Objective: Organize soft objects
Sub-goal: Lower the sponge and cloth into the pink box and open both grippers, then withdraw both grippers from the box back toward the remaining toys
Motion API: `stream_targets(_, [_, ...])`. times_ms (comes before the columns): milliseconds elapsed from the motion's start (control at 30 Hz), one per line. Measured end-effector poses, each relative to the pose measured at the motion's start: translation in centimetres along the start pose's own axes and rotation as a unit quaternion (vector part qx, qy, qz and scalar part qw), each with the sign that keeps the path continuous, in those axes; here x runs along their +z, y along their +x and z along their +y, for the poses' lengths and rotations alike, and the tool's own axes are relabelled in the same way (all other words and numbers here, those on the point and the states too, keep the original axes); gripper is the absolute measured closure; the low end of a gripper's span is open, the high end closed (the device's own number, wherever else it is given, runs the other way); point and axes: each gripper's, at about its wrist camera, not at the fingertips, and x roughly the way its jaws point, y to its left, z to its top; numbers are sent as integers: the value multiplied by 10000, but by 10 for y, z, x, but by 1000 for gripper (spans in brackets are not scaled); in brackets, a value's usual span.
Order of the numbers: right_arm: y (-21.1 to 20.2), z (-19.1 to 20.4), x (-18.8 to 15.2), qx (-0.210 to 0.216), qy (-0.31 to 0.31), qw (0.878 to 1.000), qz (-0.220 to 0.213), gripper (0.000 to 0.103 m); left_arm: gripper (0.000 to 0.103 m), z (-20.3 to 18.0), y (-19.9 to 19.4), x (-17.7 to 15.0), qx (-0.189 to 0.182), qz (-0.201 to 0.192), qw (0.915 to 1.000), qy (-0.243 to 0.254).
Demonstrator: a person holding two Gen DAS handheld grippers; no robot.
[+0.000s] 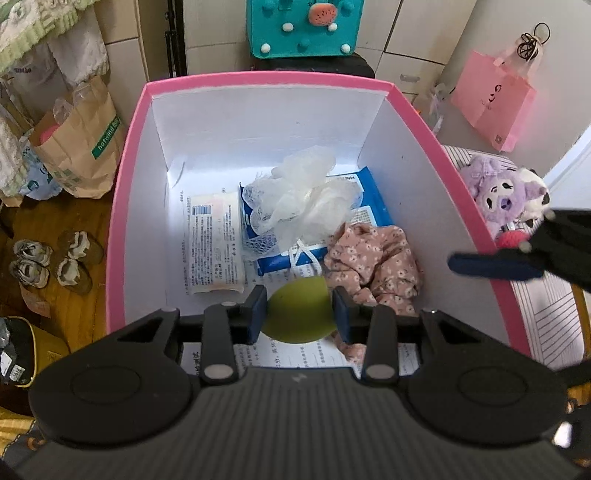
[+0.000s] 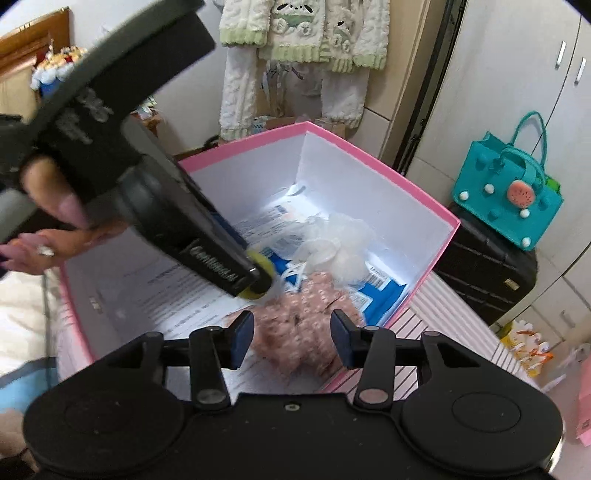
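- Left wrist view: left gripper [image 1: 300,309] pinches a soft olive-green rounded sponge [image 1: 297,314], blue pads pressed on both its sides, held over the near part of the pink cardboard box with white inside walls [image 1: 424,184].
- Inside box, on its floor: white mesh bath pouf [image 1: 303,195] mid-floor, lying on a blue wet-wipes pack [image 1: 369,210]; white-and-peach printed wipes pack [image 1: 216,243] left of the pouf, near the left wall.
- Pink floral crumpled cloth [image 1: 373,266] on the floor by the right wall, just right of the sponge; printed white paper sheet [image 1: 295,354] under the sponge at the near wall.
- Right gripper [image 1: 495,264] shows blurred over the box's right rim.
- Outside box: purple plush toy [image 1: 498,188] right of it, teal felt tote bag [image 1: 303,27] behind it, brown paper bag [image 1: 77,140] to its left.
- Right wrist view: right gripper [image 2: 292,341] has its jaws spread, nothing pinched; pads hang over the pink floral cloth [image 2: 295,328] at the box's near edge, apart from it.
- Left gripper [image 2: 255,282] reaches into the box [image 2: 424,192] from the left, sponge [image 2: 258,273] showing yellow-green at its tip; a hand [image 2: 55,218] holds its grip.
- Pouf [image 2: 343,243] and blue pack [image 2: 380,291] lie further in, beyond the cloth.
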Motion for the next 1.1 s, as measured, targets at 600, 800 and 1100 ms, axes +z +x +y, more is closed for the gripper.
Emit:
stream_targets(600, [-73, 25, -20, 373, 467, 9977, -333, 52, 47, -6, -75, -36, 209, -413, 9984, 322])
stream_targets(800, [-99, 40, -29, 383, 380, 9976, -444, 48, 39, -16, -118, -62, 260, -610, 9953, 700])
stream_targets(1100, [-128, 50, -41, 547, 485, 9957, -560, 38, 32, -38, -173, -104, 142, -1043, 9869, 1221])
